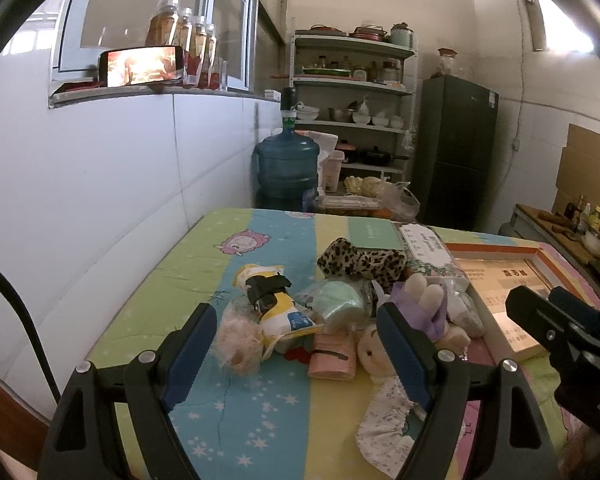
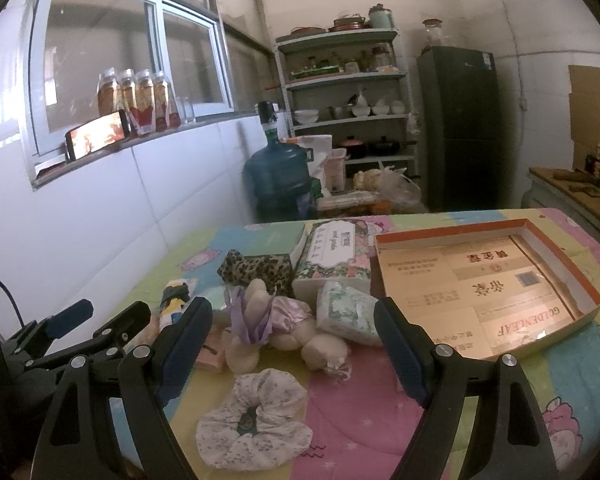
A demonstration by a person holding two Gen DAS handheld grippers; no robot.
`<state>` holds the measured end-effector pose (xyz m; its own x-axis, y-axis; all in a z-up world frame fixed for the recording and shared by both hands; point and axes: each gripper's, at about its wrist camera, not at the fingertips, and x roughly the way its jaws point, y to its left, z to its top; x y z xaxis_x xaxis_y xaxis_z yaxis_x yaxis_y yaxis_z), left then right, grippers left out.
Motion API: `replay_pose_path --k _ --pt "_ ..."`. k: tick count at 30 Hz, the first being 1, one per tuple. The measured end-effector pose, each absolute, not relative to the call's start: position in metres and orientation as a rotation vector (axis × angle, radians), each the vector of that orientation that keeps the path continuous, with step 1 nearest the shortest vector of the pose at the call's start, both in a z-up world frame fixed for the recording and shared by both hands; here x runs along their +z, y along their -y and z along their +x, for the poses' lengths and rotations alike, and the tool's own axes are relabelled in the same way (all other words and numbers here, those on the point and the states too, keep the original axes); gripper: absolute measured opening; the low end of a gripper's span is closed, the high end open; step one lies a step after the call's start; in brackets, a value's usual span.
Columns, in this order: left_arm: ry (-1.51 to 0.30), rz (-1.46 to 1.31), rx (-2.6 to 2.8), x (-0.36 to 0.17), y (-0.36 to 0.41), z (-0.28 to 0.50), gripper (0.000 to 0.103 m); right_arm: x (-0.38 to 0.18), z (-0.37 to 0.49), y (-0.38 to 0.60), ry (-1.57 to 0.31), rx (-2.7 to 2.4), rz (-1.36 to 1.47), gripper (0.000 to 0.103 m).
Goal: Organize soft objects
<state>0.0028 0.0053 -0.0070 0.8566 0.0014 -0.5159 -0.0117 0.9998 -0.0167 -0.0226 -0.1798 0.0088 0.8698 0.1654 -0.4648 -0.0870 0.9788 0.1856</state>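
Note:
A pile of soft things lies on the quilt-covered table (image 1: 260, 412): a fluffy pink pompom (image 1: 238, 340), a yellow-and-black plush (image 1: 274, 300), a mint roll (image 1: 340, 300), a pink folded cloth (image 1: 334, 356), a leopard-print pouch (image 1: 360, 262), a cream bunny in a purple dress (image 2: 272, 320), a floral scrunchie (image 2: 254, 416) and a floral tissue pack (image 2: 346, 312). My left gripper (image 1: 300, 352) is open and empty, just short of the pile. My right gripper (image 2: 292, 344) is open and empty, over the bunny and scrunchie. An empty shallow cardboard box (image 2: 500, 304) lies to the right.
A floral tissue box (image 2: 334, 254) stands behind the pile. The tiled wall runs along the table's left side. A water jug (image 2: 278, 180), shelves (image 2: 348, 96) and a fridge (image 2: 460, 128) stand beyond the far edge. A phone (image 1: 144, 66) leans on the window sill.

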Motion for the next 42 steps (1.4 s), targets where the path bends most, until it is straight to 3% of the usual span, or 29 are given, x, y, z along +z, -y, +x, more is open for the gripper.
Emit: replay_pose_path --k 42 --pt "-0.551 -0.029 0.003 -0.0089 -0.0082 -0.0009 0.082 0.0039 -0.0198 0.1791 -0.509 0.135 0.163 0.084"
